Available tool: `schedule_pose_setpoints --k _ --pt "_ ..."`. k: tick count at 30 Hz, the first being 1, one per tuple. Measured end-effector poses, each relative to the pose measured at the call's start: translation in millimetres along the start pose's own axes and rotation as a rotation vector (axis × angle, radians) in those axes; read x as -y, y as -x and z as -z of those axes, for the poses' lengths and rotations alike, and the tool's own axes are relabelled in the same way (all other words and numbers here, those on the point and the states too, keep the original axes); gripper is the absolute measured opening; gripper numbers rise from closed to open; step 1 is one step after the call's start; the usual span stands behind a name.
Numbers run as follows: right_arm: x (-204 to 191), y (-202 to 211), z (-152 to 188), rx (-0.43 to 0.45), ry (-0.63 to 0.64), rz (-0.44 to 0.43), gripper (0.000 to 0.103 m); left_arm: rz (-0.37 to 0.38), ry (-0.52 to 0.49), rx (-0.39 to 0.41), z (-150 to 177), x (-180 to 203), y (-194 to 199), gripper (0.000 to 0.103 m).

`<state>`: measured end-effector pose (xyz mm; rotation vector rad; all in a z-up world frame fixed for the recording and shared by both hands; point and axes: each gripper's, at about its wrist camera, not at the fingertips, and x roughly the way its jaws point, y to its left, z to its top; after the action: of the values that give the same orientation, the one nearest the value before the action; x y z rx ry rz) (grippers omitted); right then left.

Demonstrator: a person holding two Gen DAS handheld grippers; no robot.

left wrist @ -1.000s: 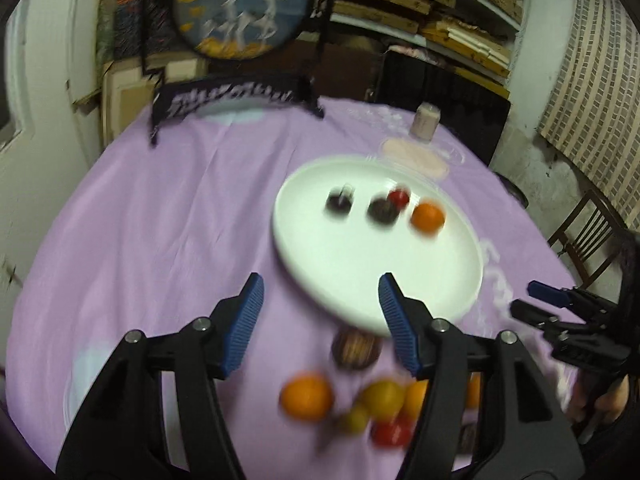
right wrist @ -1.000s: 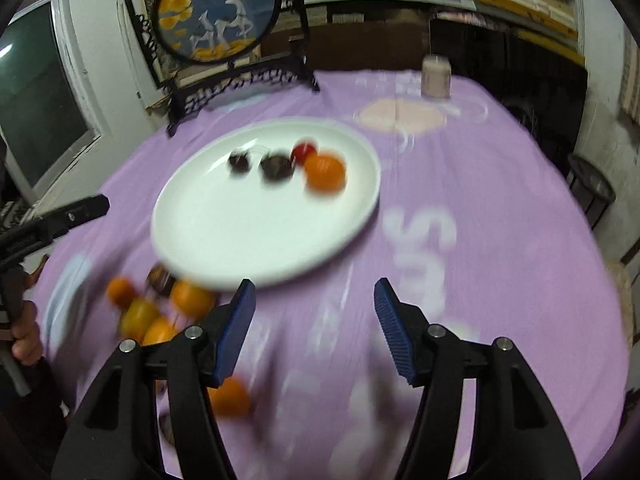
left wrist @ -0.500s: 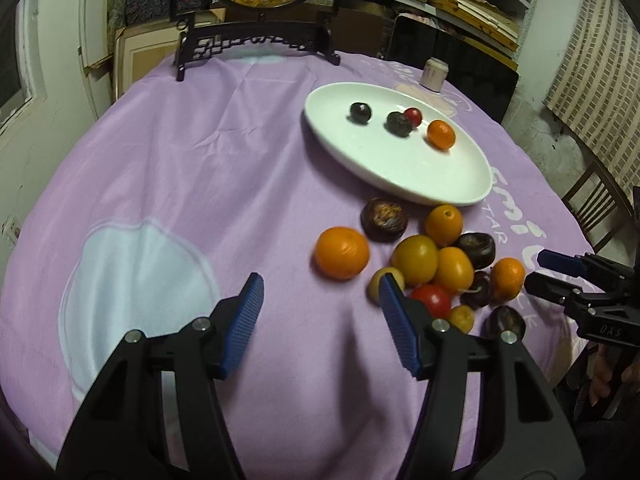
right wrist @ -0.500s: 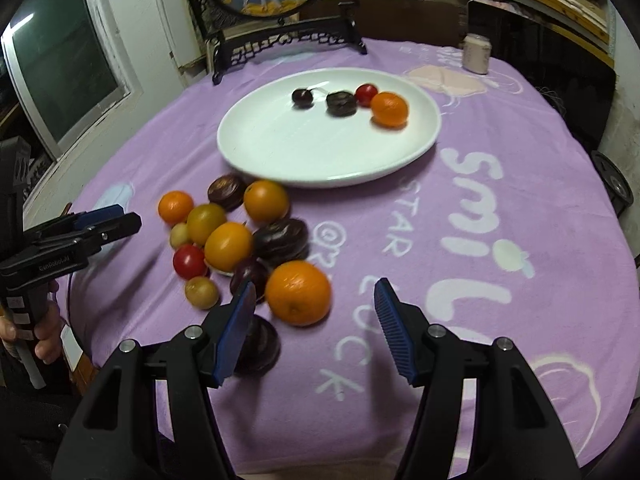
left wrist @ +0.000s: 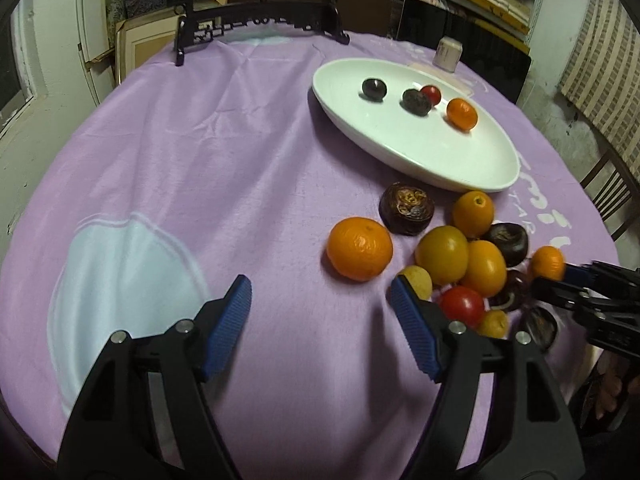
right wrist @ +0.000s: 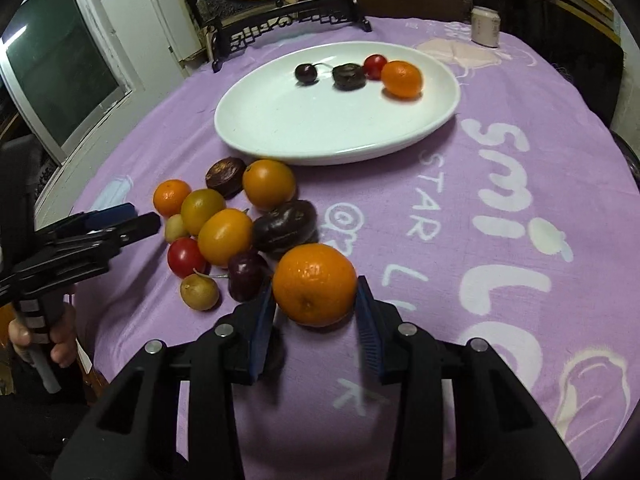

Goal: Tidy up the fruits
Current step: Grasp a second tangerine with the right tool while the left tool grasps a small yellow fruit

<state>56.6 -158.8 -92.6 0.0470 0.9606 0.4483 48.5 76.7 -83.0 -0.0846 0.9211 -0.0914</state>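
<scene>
Purple cloth (right wrist: pixel 420 208) printed with white lettering covers the round tabletop, with a carved black stand (left wrist: pixel 260 26) at the far edge and a small pale jar (right wrist: pixel 485 26) near the far right. Going left to right in the right wrist view, the left gripper (right wrist: pixel 132 218) comes in from the near left edge with nothing between its fingers; they have just been opening and stand wide apart over bare cloth. Beside it lies the loose pile: a small mandarin (right wrist: pixel 172 197), yellow and orange plums, a red cherry tomato (right wrist: pixel 185 257), dark wrinkled passion fruits and a cherry. Behind the pile, toward the middle, sits the white plate (right wrist: pixel 312 132), already carrying four small fruits. At the near edge the right gripper (right wrist: pixel 314 312) has just been closing around the large orange (right wrist: pixel 315 290), its pads apparently pressing both flanks. That orange looks firm, round and fairly light, with a dimpled rind that should give some friction; gripping across its widest girth seems safest, since a hold above or below may let it squirt out. The softer plums and tomato probably want gentler pressure.
</scene>
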Motion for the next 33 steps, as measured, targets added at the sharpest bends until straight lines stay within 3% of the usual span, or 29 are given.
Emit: schedule_pose_setpoints --k 3,10,13,16,20,28,29,33 --pt "6 6 2 0.010 -0.017 0.004 0.040 -0.018 -0.001 -0.006 -6 2 -7 0.074" --pt "12 17 6 0.032 -0.030 0.009 0.040 0.029 -0.012 -0.005 -5 10 8 0.074" --pt "16 18 8 0.030 -0.044 0.009 0.040 0.072 -0.047 -0.003 3 22 21 0.074" --pt "18 18 10 0.026 -0.052 -0.003 0.040 0.066 -0.091 -0.017 10 33 22 0.072" --pt "15 23 12 0.034 -0.047 -0.020 0.040 0.079 -0.060 -0.077 8 31 2 0.037" --pt "17 28 15 0.043 -0.059 -0.027 0.041 0.109 -0.085 -0.056 -3 48 -14 0.036" --pt "17 28 15 0.041 -0.057 -0.028 0.041 0.121 -0.078 -0.057 -5 48 -16 0.023" --pt "14 32 15 0.052 -0.047 -0.028 0.041 0.111 -0.087 -0.046 -4 51 -10 0.024"
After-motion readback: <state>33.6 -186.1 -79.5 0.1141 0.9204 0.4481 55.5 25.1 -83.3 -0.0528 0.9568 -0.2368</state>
